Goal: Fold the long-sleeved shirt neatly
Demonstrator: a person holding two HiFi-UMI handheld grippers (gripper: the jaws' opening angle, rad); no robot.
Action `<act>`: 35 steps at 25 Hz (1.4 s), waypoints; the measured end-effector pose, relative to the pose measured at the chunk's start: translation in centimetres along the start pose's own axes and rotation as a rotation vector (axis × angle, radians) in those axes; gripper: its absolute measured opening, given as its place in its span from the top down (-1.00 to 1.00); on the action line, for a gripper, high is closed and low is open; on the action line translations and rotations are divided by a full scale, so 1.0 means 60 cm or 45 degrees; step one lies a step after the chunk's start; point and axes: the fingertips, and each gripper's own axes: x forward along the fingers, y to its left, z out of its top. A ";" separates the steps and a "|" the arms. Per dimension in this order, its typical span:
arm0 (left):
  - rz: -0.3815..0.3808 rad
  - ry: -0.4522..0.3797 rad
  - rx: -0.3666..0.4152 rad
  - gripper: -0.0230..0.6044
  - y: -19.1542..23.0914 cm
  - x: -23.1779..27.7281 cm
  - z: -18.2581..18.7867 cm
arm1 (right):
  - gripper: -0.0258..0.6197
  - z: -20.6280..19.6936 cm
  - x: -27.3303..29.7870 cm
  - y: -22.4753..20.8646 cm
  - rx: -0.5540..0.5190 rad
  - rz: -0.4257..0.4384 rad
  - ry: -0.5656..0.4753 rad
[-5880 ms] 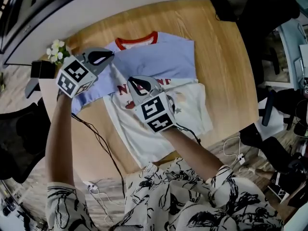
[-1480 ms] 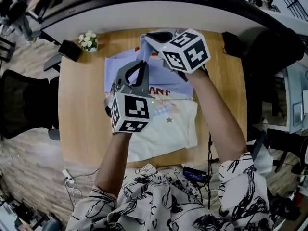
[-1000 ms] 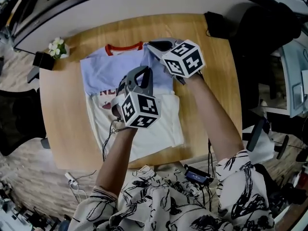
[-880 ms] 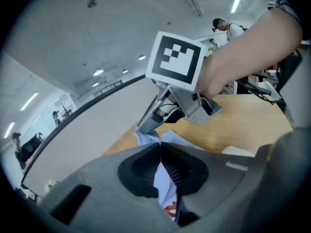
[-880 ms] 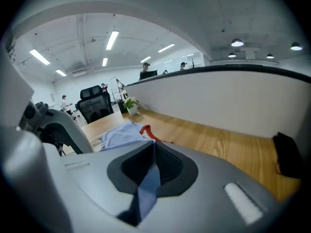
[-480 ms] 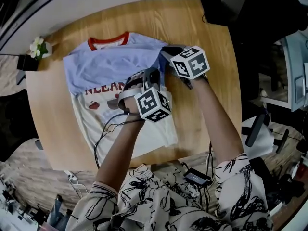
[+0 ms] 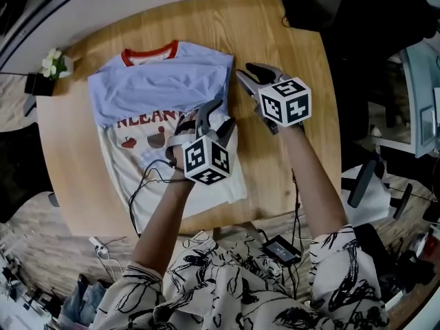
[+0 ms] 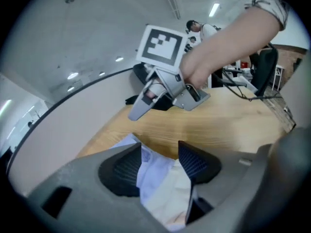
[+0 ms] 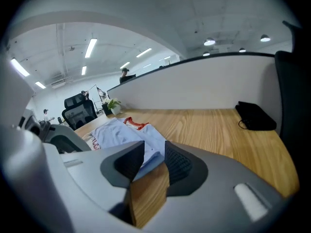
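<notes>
Spanning the frame, the wooden table (image 7: 289, 177) bears the shirt (image 7: 158, 88), flat, collar toward eleven o'clock. At centre, the left gripper (image 7: 216, 114) has just opened, with loose cloth between its jaws. At one o'clock, the right gripper (image 7: 249, 72) has likewise just parted over the shirt's blue edge. A dark pot (image 7: 40, 84) at ten o'clock holds white flowers (image 7: 51, 64). The red lettering (image 7: 148, 120) reads roughly "LEAN".

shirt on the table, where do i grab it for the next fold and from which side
Probably the bottom hem, near its two corners, coming in low from the person's side of the table. The shirt lies flat with the red collar at the far end, so the hem is the free edge closest.
</notes>
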 end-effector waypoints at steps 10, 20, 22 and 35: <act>0.346 -0.193 -0.506 0.04 0.071 -0.344 -0.088 | 0.27 0.043 -0.232 0.135 -0.075 -0.056 -0.350; 0.528 -0.171 -0.552 0.03 -0.005 -0.605 -0.238 | 0.20 -0.108 -0.378 0.293 -0.031 -0.229 -0.310; 0.531 -0.163 -0.581 0.03 -0.027 -0.638 -0.282 | 0.19 -0.141 -0.384 0.320 -0.024 -0.258 -0.284; 0.424 -0.001 -0.766 -0.01 -0.214 -0.661 -0.494 | 0.11 -0.354 -0.363 0.396 -0.016 -0.368 -0.041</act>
